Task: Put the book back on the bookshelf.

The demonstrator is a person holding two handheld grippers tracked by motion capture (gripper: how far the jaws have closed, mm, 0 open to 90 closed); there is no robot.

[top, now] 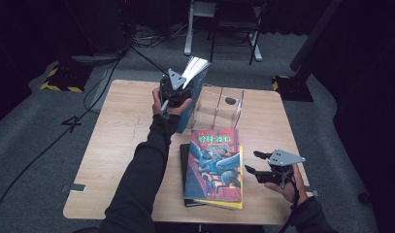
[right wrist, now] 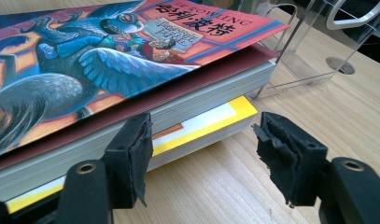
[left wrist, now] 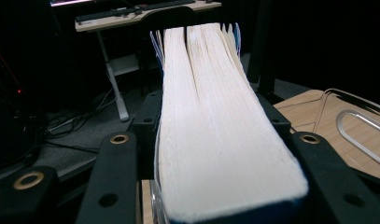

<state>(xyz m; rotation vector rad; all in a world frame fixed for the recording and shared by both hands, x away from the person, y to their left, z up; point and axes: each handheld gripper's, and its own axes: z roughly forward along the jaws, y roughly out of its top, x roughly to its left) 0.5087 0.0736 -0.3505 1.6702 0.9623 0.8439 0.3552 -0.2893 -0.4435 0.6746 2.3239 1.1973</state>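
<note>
- Right claw (top: 255, 162) hangs wide and empty near the desk's (top: 112, 160) near right corner, its pads just beside the stack's open edge; an inward nudge could, I judge, shove the top book askew.
- Stack: the illustrated book (top: 214, 165) lies on a yellow book (right wrist: 211, 123) and a dark one, close to the near edge, so a push toward the person might tip them off.
- Bare wood lies left of the stack and along the left edge, free room for moving.
- Left claw (top: 178, 92) clamps a blue book (left wrist: 215, 121) upright toward the far edge, beside the clear holder (top: 219, 104); its pages fan at the top and could catch on a divider, or the heavy book could slip.
</note>
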